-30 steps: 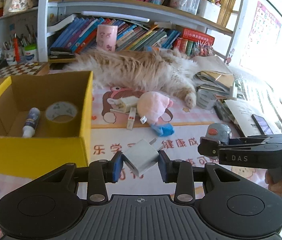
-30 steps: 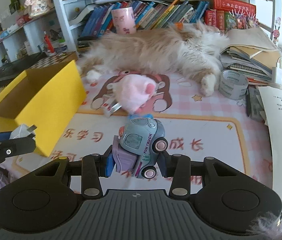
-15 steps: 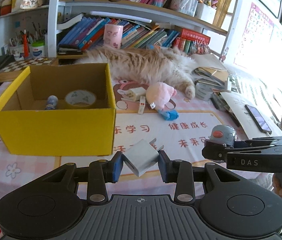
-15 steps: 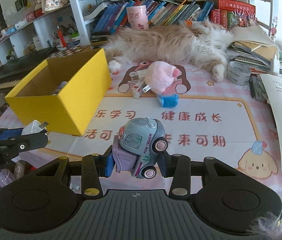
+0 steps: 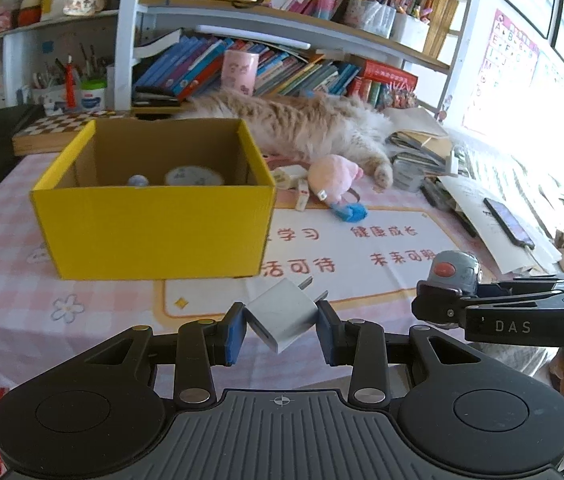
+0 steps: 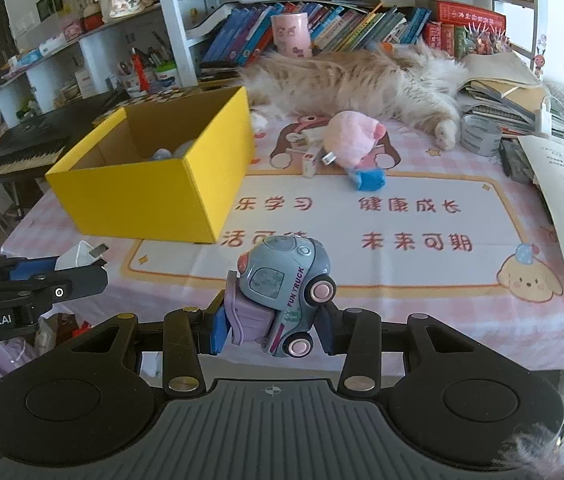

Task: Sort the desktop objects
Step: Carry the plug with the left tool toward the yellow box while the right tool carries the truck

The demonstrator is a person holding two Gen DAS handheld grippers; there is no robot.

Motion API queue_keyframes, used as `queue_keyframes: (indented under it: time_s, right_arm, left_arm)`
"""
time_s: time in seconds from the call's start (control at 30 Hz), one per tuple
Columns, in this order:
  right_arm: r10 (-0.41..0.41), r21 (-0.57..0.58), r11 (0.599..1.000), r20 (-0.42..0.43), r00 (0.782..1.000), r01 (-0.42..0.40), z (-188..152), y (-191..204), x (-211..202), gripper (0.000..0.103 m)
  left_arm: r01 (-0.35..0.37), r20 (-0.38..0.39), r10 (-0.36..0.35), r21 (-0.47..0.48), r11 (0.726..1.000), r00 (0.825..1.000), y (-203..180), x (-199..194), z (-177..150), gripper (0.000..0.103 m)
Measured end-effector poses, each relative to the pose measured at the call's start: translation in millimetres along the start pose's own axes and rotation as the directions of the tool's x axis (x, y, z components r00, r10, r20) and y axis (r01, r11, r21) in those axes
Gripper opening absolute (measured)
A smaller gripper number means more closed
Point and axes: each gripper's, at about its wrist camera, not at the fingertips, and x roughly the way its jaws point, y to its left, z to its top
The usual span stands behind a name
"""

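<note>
Left jaws: the left gripper squeezes a white plug. The plug sits tilted between the blue pads, prongs pointing up and away.
Right jaws: the right gripper squeezes a toy truck. The truck is blue-grey and purple with pink wheels, and it leans to one side.
Where they are: both grippers hang over the near edge of the counter, side by side, the left one near the box.
Box: a yellow box stands on the counter, top open. A tape roll and a small round thing lie inside.
Behind the box: a pink plush, a blue block and a small white piece lie on the mat.
Farther back: a fluffy cat lies stretched out, next to a grey tape roll and a pile of papers.
</note>
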Motion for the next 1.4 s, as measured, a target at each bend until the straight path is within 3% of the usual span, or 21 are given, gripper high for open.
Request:
queue_keyframes:
  time_s: [0.73,1.17,1.4]
  right_arm:
    - [0.099,-0.069,0.993,-0.027,0.995,-0.1,-10,76,15,0.039]
    - [0.159,-0.114,0.98,-0.034,0.987,-0.162,-5,112,23,0.039]
    - [0.191,-0.123,0.974,-0.007,0.982,-0.19,15,123,25,0.039]
  left_arm:
    - [-0.065,0.005,0.065,-0.061,0.996,0.998,54,-35,-25,0.036]
    - [-0.111,0.053,0.118,-0.13,0.985,0.992,82,-54,-28,0.036]
    - [-0.111,0.104,0.129,-0.16,0.981,0.986,93,-58,-11,0.036]
